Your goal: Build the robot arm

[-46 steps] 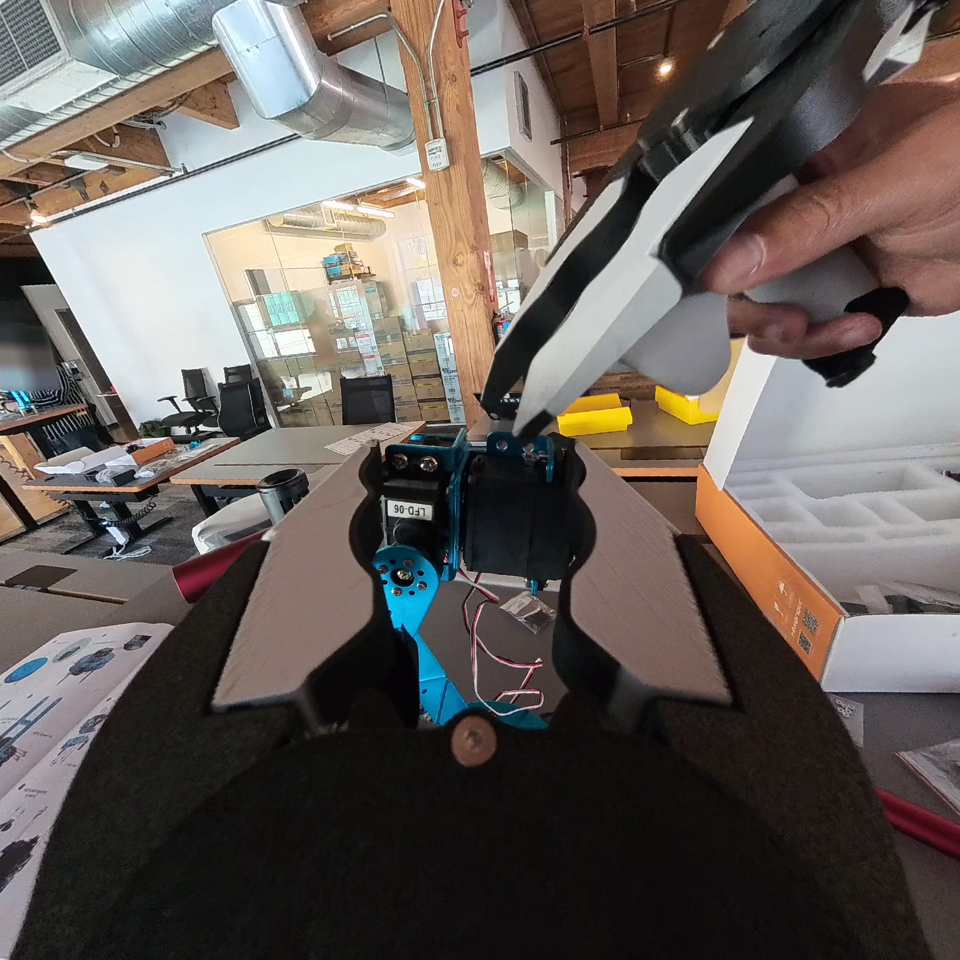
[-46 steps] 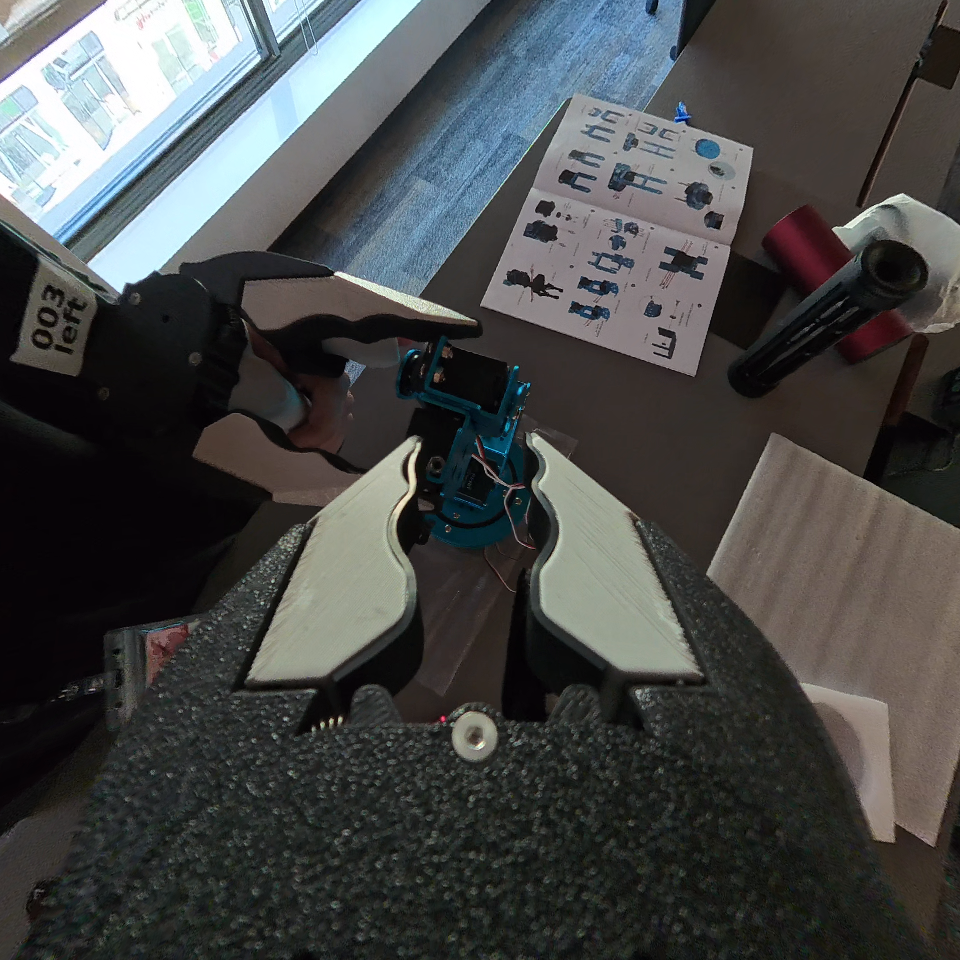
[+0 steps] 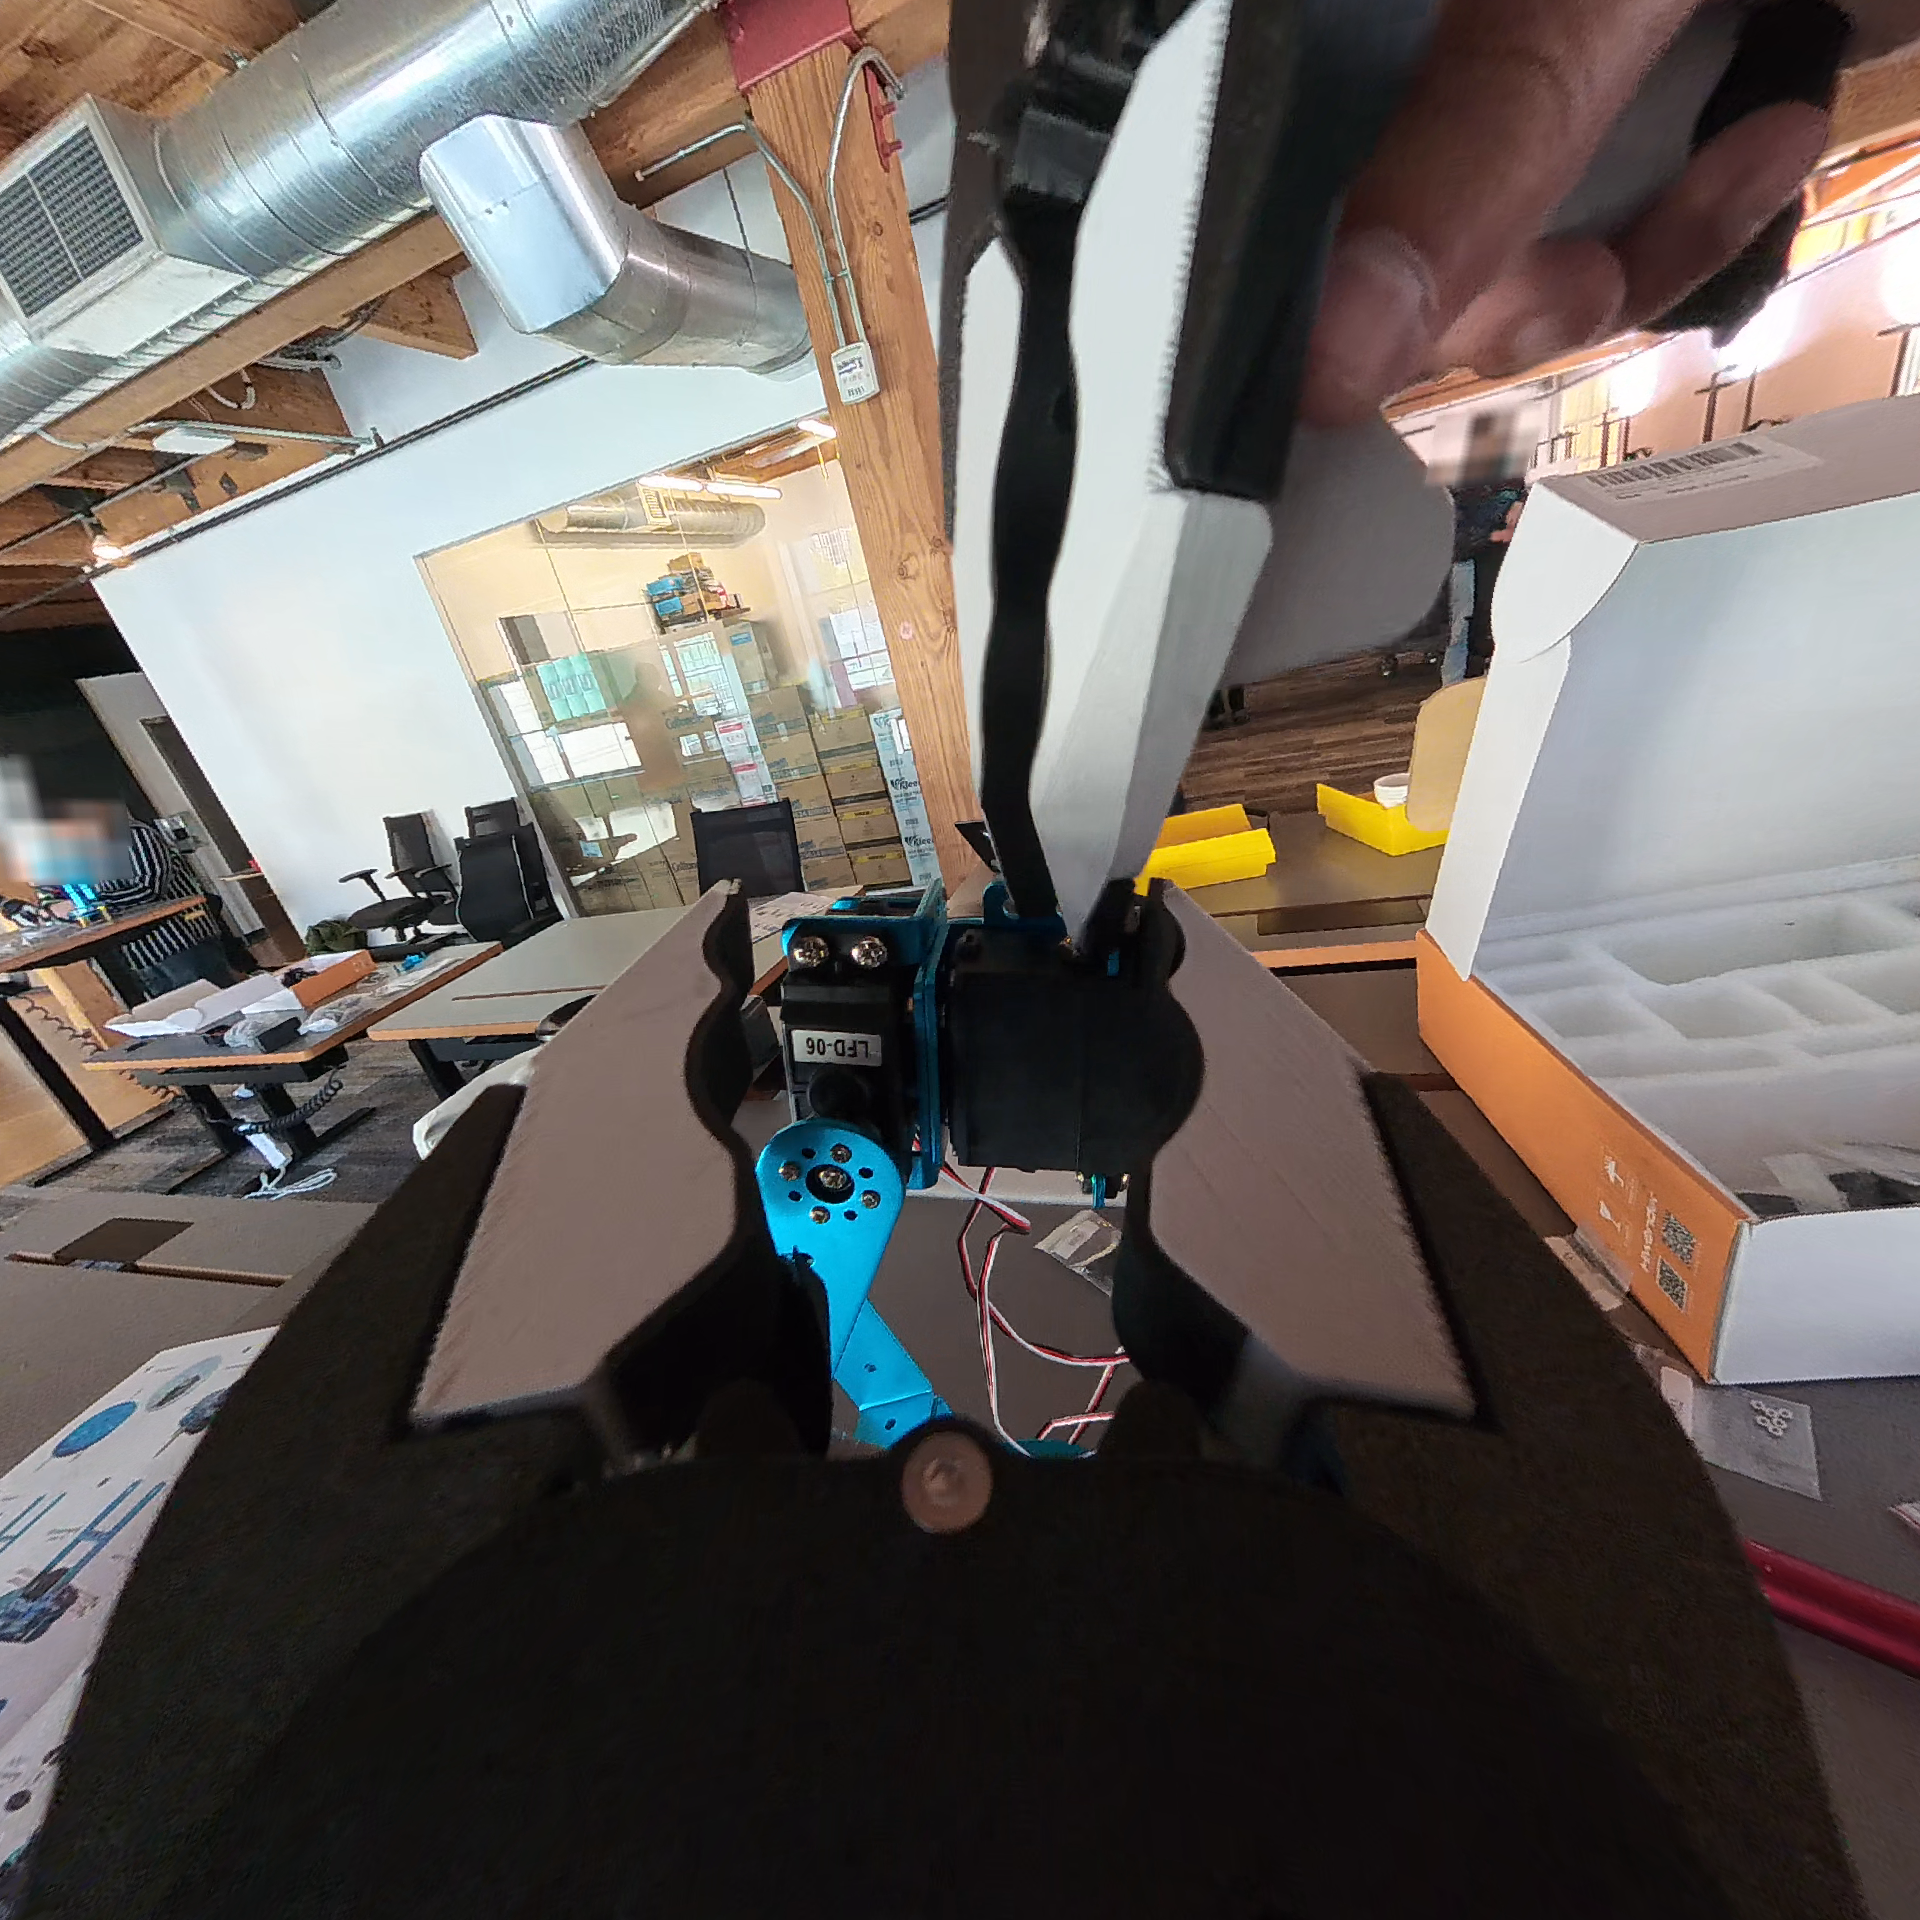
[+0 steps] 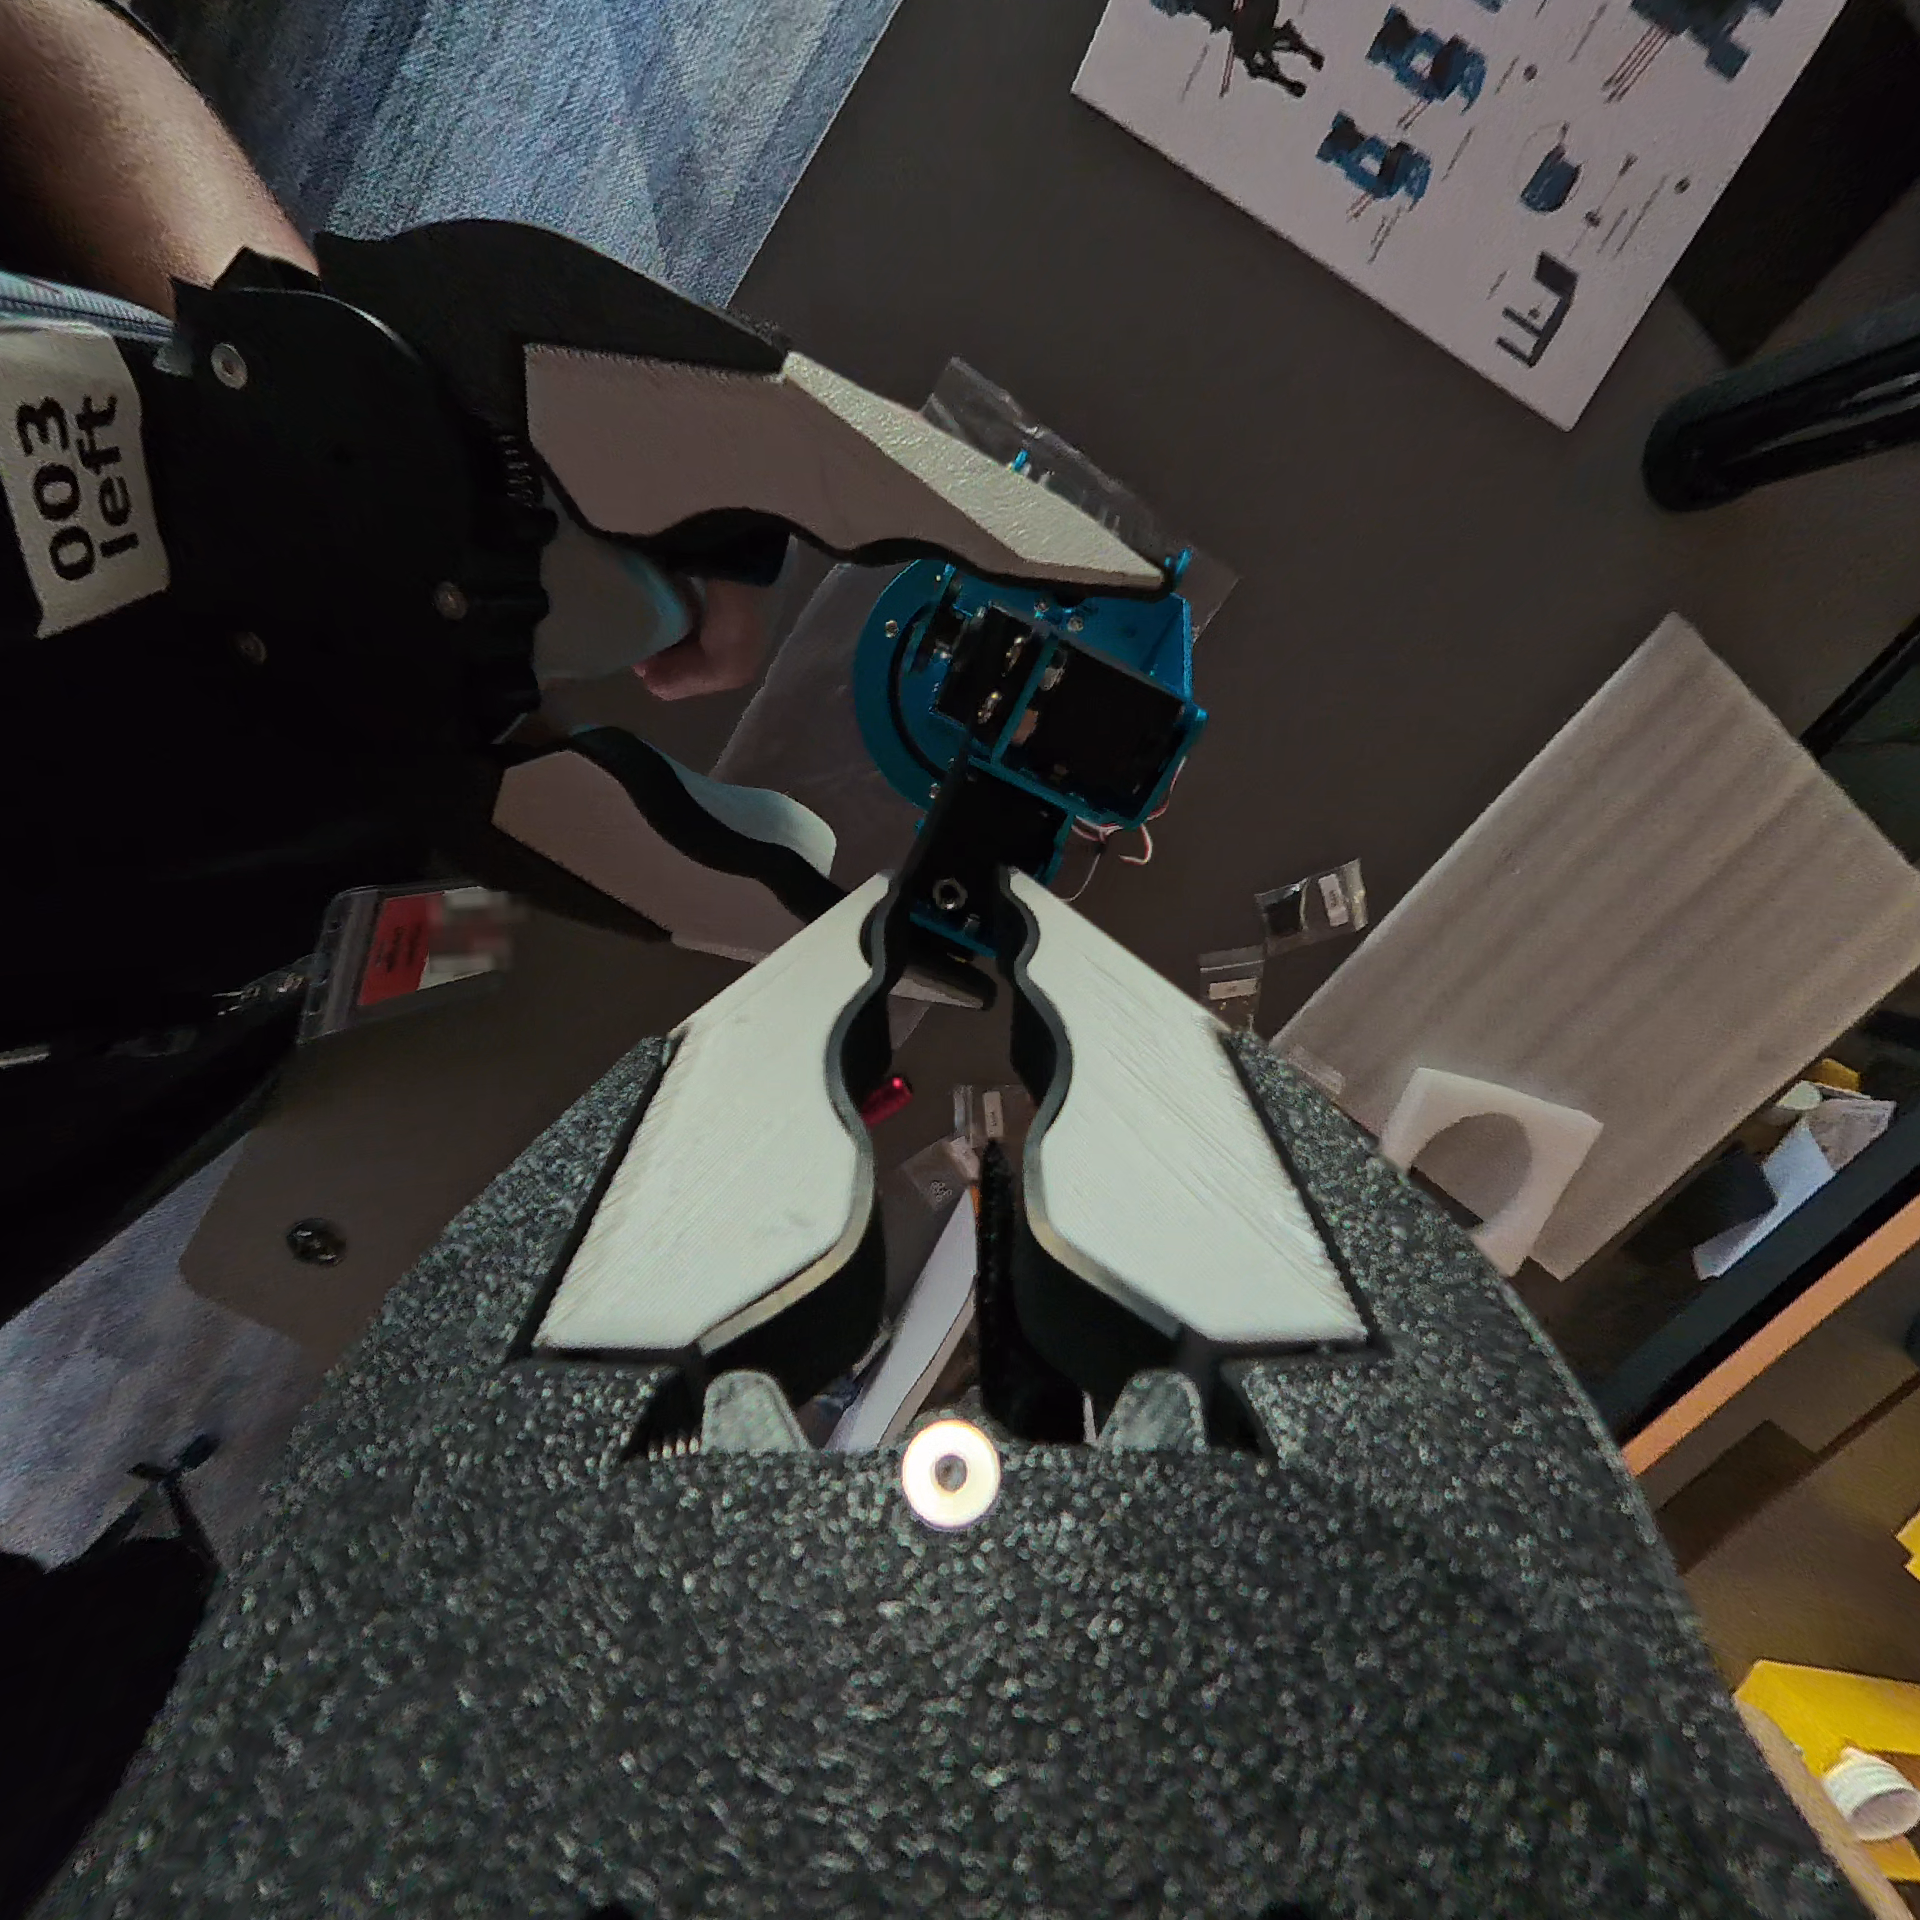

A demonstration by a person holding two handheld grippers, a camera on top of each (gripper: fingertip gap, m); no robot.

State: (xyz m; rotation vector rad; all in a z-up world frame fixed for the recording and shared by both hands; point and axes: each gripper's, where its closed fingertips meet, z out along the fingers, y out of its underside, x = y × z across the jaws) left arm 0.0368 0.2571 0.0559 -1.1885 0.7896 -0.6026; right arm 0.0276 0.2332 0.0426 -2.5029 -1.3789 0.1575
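Moved: our right gripper (image 4: pixel 948 914) has swung steeply down, closing on a black piece atop the blue servo assembly (image 4: pixel 1049 717)
Left gripper (image 3: pixel 945 1039): we clamp the assembly's servo block above the table (image 4: pixel 1299 436), steadying it

I am seeing: bracket assembly (image 3: pixel 831 1195), bright blue with black servo blocks (image 3: pixel 1049 1049); wires (image 3: pixel 997 1309), red and white; my tongs' fingers (image 4: pixel 1174 1143), white-faced, black-edged; box (image 3: pixel 1579 1164), orange outside, white inside.
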